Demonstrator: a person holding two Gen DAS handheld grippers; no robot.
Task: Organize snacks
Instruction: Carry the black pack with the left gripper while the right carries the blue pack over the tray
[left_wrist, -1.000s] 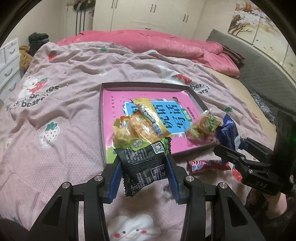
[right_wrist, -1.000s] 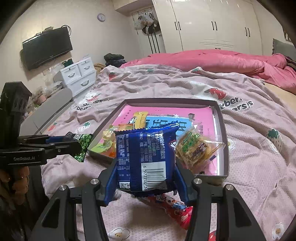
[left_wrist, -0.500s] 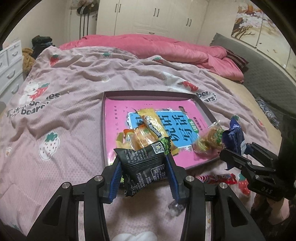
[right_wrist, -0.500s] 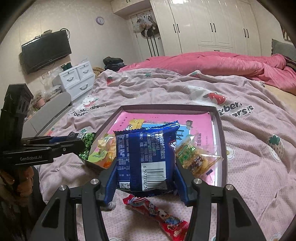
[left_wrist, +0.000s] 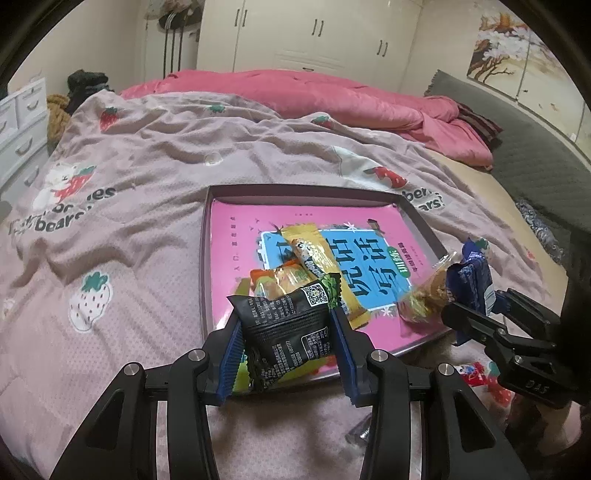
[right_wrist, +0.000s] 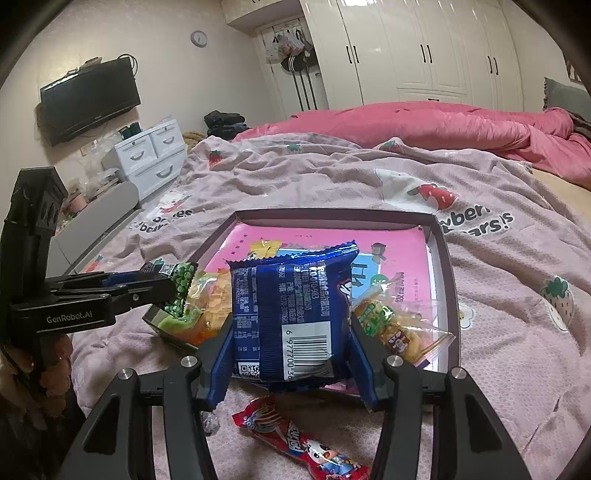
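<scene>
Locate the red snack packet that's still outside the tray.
The red snack packet lies on the bedspread in the right wrist view, bottom centre, just short of the tray near rim, below the blue packet.

Glossy crinkled foil on the blue snack packet (right_wrist: 291, 314); soft matt cloth on the bedspread (right_wrist: 517, 295).

Wide bed (left_wrist: 155, 155) under a mauve strawberry-print blanket (right_wrist: 303, 184), rumpled pink duvet (left_wrist: 332, 96) along its far side, shallow dark-rimmed tray (right_wrist: 445, 266) resting mid-blanket, red candy wrapper (right_wrist: 303, 439) lying loose just before the tray
</scene>
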